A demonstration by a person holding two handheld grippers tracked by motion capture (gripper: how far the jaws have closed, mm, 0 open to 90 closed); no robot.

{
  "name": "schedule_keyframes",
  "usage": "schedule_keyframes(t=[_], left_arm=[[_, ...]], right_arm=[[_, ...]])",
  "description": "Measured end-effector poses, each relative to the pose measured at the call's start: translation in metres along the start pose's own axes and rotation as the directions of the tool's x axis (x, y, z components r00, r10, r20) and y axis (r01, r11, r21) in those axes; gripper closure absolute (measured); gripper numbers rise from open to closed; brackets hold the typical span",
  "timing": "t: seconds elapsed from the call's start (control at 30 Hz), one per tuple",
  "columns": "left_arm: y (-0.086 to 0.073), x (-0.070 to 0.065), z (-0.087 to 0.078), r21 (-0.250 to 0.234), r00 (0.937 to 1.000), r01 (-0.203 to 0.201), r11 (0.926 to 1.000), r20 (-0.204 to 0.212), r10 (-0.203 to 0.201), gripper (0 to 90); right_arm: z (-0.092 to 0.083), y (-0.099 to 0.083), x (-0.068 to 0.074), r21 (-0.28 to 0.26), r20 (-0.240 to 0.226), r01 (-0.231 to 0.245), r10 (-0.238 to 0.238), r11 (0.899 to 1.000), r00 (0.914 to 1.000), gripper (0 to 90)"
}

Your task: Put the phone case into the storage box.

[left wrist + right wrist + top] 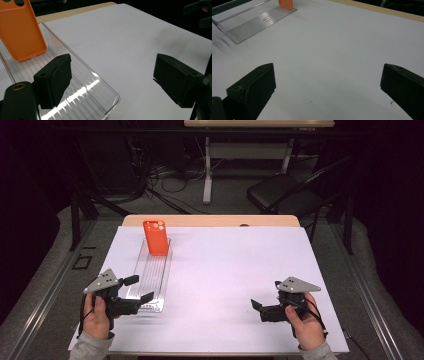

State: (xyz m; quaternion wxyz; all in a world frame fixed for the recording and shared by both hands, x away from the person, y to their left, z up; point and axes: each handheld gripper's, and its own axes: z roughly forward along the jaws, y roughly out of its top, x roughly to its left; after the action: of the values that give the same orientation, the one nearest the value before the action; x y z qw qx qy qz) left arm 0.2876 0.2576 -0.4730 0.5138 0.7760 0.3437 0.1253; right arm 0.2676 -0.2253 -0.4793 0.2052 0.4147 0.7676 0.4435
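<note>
Left gripper (141, 289): jaws spread, empty, at the near end of the clear tray (148, 285).
Right gripper (256, 306): jaws spread, empty, well apart.
Orange case (156, 237): upright at the tray's far end; smooth, rounded corners.
Tray: ribbed, glossy plastic.
Risk: a nudge to the tray could topple the case.

One orange phone case (156, 237) stands at 11 o'clock on the table's single white sheet (235, 270), inside one clear ribbed tray (150, 277). Two grippers are in frame, the left gripper (140, 289) at 8 o'clock and the right gripper (256, 306) at 4 o'clock, each carrying one grey plate. Beyond, at 1 o'clock, sits one black chair (282, 192).
</note>
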Motion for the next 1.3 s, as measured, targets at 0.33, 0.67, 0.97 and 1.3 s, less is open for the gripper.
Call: schedule_keyframes(t=[0.33,0.67,0.97,1.3], left_arm=[[-0.018,0.006,-0.006,-0.015,0.9995,0.014,0.9998,-0.028,-0.015,15.5],[-0.030,0.013,-0.008,-0.015,0.9969,0.005,0.9999,-0.079,-0.006,15.5],[-0.034,0.018,-0.010,-0.048,0.9953,0.024,0.9986,-0.092,-0.028,15.5],[-0.040,0.024,-0.007,-0.038,0.9937,0.034,0.9987,-0.106,-0.038,15.5]], right_arm=[[-0.002,-0.022,-0.013,0.008,0.037,-0.058,0.058,0.998,0.9976,0.0],[0.000,-0.034,-0.020,0.014,0.083,-0.072,0.071,0.997,0.9940,0.0],[0.002,-0.042,-0.024,0.014,0.112,-0.067,0.065,0.998,0.9916,0.0],[0.007,-0.051,-0.030,0.012,0.134,-0.085,0.083,0.996,0.9876,0.0]])
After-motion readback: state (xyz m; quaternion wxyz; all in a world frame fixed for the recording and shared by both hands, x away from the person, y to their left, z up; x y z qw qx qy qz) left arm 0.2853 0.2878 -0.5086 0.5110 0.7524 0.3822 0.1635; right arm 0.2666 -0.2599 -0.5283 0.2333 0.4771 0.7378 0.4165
